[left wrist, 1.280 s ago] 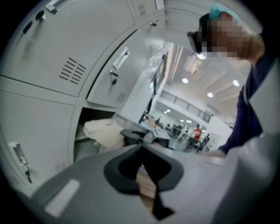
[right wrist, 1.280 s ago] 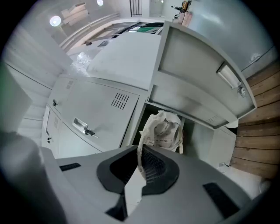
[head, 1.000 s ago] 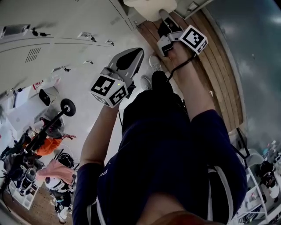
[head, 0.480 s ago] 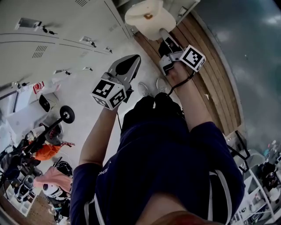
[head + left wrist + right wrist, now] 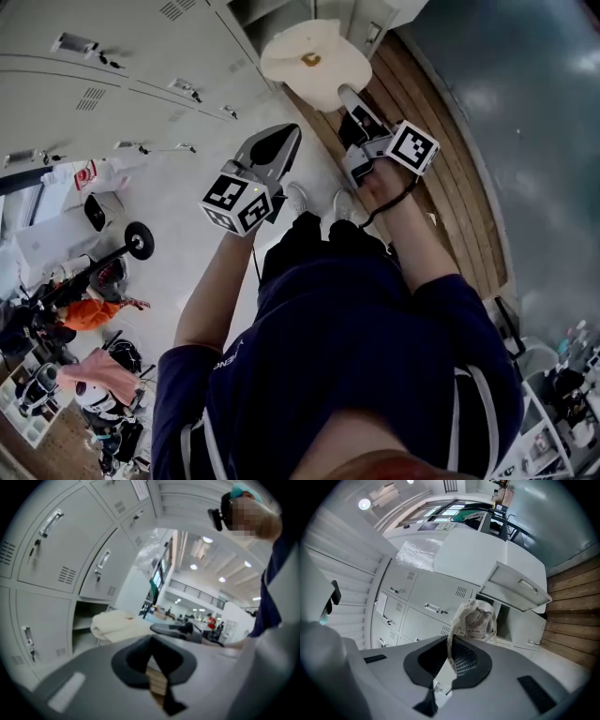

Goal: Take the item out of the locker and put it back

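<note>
Ahead of you runs a bank of pale grey lockers (image 5: 112,84), one door (image 5: 515,590) swung open; a strip of wooden planks (image 5: 464,178) borders a dark glossy floor (image 5: 534,141); past the lockers' end, ceiling lights (image 5: 193,567) shine over a bright hall with a railed gallery (image 5: 197,590).

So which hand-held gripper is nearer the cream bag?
Right. The right hand-held gripper grips the cream bag by its strap; the left hand-held gripper hangs apart from it, jaws shut, empty.
</note>
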